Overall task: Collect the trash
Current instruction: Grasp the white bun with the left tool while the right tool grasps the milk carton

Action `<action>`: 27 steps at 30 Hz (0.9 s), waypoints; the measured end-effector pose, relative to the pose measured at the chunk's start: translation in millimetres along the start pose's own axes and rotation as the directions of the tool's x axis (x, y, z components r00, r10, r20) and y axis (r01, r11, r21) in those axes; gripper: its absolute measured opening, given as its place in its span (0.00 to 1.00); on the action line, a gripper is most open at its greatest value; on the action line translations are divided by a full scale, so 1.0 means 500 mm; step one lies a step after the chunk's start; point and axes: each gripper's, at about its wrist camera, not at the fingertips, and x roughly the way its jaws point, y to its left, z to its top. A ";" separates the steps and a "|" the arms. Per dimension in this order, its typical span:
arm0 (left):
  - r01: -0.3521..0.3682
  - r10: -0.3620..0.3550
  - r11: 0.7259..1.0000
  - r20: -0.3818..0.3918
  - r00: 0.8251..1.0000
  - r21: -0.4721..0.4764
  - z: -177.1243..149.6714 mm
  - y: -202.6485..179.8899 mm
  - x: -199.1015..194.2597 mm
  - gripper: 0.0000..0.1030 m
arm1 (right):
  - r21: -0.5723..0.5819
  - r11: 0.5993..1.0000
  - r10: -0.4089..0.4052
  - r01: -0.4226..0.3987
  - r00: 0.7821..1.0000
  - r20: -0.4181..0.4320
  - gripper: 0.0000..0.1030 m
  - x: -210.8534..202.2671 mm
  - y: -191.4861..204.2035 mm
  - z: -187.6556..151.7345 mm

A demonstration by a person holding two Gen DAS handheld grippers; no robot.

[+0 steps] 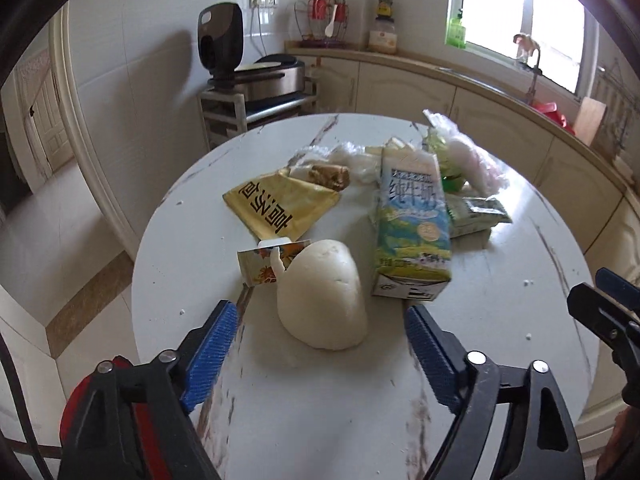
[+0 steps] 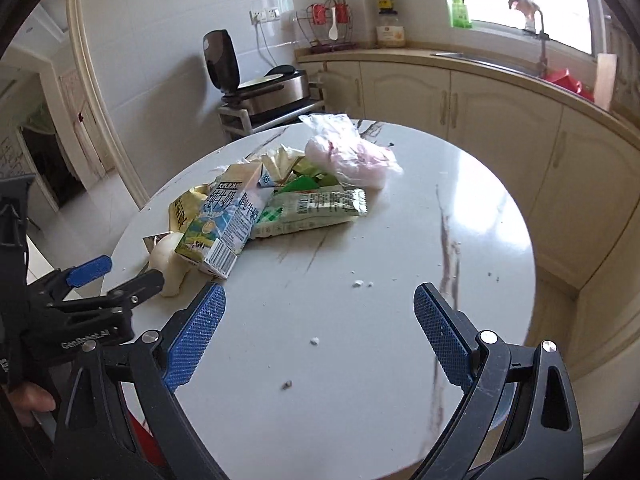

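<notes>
The left gripper point(image 1: 320, 336) hangs over the near edge of the round white desk point(image 1: 500, 320), its blue fingers point(image 1: 212, 352) spread wide with nothing pinched. A white steamed bun point(image 1: 324, 296) lies on the desk just ahead of and between the fingertips, apart from both pads. It is pale, smooth and rounded, with a torn flap at its far end. Just behind it sit a small orange-printed wrapper point(image 1: 260, 268) and a gold foil packet point(image 1: 280, 208); to its right a blue-and-green milk carton point(image 1: 412, 232) lies tilted against a green snack packet point(image 1: 476, 212) and a clear plastic bag point(image 1: 472, 156).

The right gripper point(image 2: 320, 320) is also spread and empty, over bare desk dotted with crumbs point(image 2: 362, 284), well apart from the trash pile. The right wrist view alone shows the barcode side of the green packet and the bag's pink contents; the left wrist view alone shows the gold packet's lettering.
</notes>
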 end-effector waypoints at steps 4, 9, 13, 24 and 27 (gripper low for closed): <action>0.015 -0.016 1.000 -0.049 0.999 -0.013 0.024 0.007 0.049 0.72 | -0.008 1.000 0.010 -0.010 1.000 -0.015 0.92 0.046 0.028 0.023; 0.016 -0.016 1.000 -0.053 0.998 -0.002 0.057 0.018 0.095 0.65 | -0.015 1.000 0.026 -0.027 0.999 -0.040 0.92 0.099 0.072 0.053; 0.073 -0.072 0.997 -0.058 0.996 0.005 0.087 0.064 0.096 0.47 | -0.006 0.999 0.052 -0.053 0.997 -0.058 0.92 0.136 0.107 0.080; 0.058 -0.058 0.998 -0.018 0.998 -0.030 0.073 0.195 0.008 0.46 | -0.055 0.998 -0.037 0.029 0.990 -0.139 0.92 0.231 0.203 0.099; 0.066 -0.067 0.998 -0.013 0.998 -0.023 0.067 0.191 -0.010 0.46 | -0.049 0.999 -0.005 -0.002 0.989 -0.146 0.62 0.225 0.188 0.090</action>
